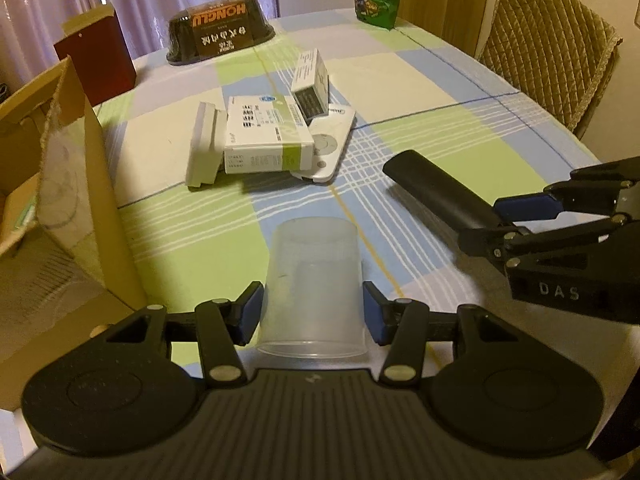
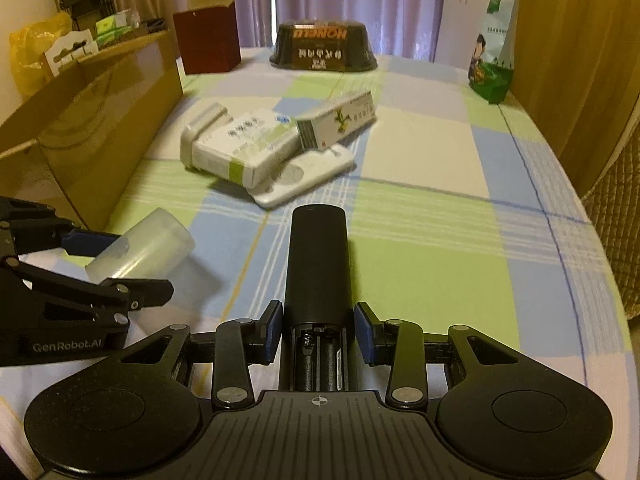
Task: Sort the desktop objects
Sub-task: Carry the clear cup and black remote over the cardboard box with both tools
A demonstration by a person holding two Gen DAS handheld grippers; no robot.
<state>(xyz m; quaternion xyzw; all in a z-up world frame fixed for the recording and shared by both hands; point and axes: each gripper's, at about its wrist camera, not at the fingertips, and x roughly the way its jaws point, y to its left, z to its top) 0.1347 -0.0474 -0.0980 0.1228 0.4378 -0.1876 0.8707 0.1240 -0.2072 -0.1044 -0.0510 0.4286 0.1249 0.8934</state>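
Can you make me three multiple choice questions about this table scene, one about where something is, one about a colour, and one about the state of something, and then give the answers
1. Where does the cardboard box stand?
A. At the table's left edge
B. In the middle of the pile of packets
C. On the chair

2. What colour is the remote in the right gripper?
A. White
B. Black
C. Red

3. What is the state of the left gripper?
A. Open and holding nothing
B. Shut on the green snack bag
C. Shut on the clear plastic cup

Answers:
1. A, the box sits on the left side of the table in both views.
2. B, the long remote between the right jaws is black, with its battery bay showing.
3. C, the blue pads press either side of the cup, which lies on its side between them.
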